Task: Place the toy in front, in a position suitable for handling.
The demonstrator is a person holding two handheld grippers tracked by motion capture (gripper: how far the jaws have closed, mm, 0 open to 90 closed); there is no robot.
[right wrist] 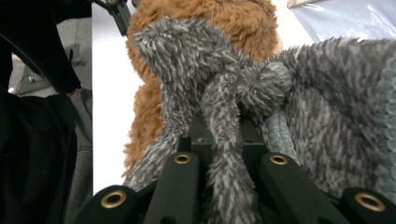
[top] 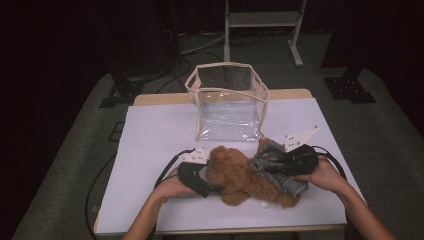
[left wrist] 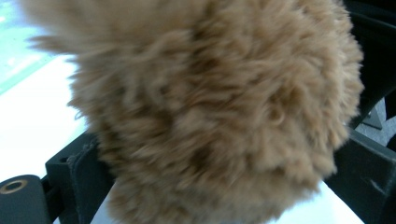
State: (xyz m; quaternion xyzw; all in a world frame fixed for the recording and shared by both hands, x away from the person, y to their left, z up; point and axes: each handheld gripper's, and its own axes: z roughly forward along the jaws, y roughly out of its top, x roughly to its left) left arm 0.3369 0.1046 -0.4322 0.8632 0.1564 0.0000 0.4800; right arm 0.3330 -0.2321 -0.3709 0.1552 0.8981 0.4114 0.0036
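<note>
A: Near edge first. What's the left gripper point(top: 216, 188) doing?

B: Jaws wide, one either side of the brown teddy bear's point(top: 240, 175) head, pads not pressing the fur. The head sits right between them in the left gripper view.

A: Right gripper point(top: 280, 164)?

B: Clamped tight on a strand of the bear's grey fuzzy garment point(top: 272, 162).

A: And the bear?

B: Lying on the white desk point(top: 150, 150) near the front edge, between both hands, head to the left.

A: Further back?

B: A clear plastic bag point(top: 227, 102) with beige trim, upright, open top, just behind the bear, not touching it.
</note>
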